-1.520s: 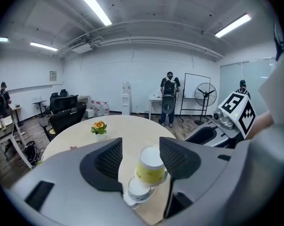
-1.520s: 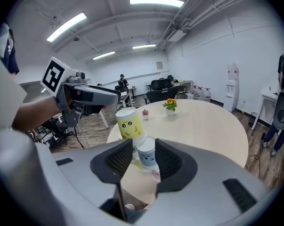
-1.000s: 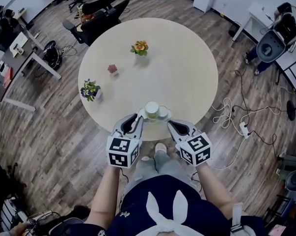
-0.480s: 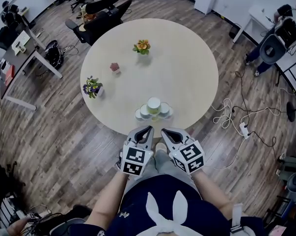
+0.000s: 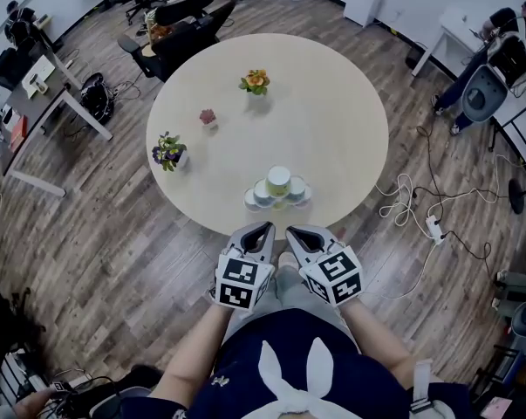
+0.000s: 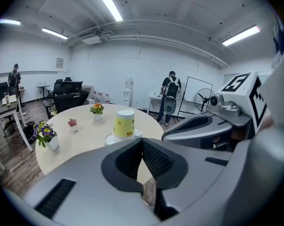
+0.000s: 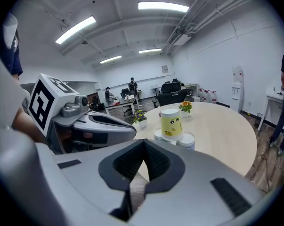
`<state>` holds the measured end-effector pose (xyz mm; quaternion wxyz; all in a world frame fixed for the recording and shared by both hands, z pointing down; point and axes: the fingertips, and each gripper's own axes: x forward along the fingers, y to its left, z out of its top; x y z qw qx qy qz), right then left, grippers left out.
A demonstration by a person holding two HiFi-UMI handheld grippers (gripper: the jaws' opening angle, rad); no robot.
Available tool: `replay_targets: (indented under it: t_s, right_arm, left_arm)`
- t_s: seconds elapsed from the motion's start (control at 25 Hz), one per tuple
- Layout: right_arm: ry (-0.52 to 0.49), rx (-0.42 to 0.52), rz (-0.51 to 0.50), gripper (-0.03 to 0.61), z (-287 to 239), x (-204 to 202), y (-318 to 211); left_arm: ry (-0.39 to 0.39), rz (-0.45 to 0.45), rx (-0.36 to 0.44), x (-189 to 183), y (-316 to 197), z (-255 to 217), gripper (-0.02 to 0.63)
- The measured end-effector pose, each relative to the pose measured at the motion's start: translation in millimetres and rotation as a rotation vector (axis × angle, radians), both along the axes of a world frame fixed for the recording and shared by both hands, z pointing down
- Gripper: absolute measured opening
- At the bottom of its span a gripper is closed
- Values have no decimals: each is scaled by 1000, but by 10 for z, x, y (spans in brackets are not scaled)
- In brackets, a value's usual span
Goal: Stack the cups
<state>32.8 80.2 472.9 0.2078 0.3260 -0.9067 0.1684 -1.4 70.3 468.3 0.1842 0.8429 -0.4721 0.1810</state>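
Right gripper view: yellow cup (image 7: 171, 123) — mouth down, axis vertical — tops white cups (image 7: 185, 139).

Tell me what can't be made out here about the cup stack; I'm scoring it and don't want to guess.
Head view: the top cup covers part of the base cups; all are too small to count surely.
Left gripper view: the top cup hides any base cups behind it; the left gripper cuts off their lower parts.
Right gripper view: the right gripper cuts off the base cups' lower parts.
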Motion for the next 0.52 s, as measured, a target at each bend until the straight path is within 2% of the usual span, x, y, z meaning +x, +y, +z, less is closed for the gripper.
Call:
replay_targets:
  t_s: [0.52]
  right_arm:
    - [-36, 0, 20, 2, 12, -153, 178]
  left_arm:
    - [-13, 33, 40, -113, 150, -94, 21]
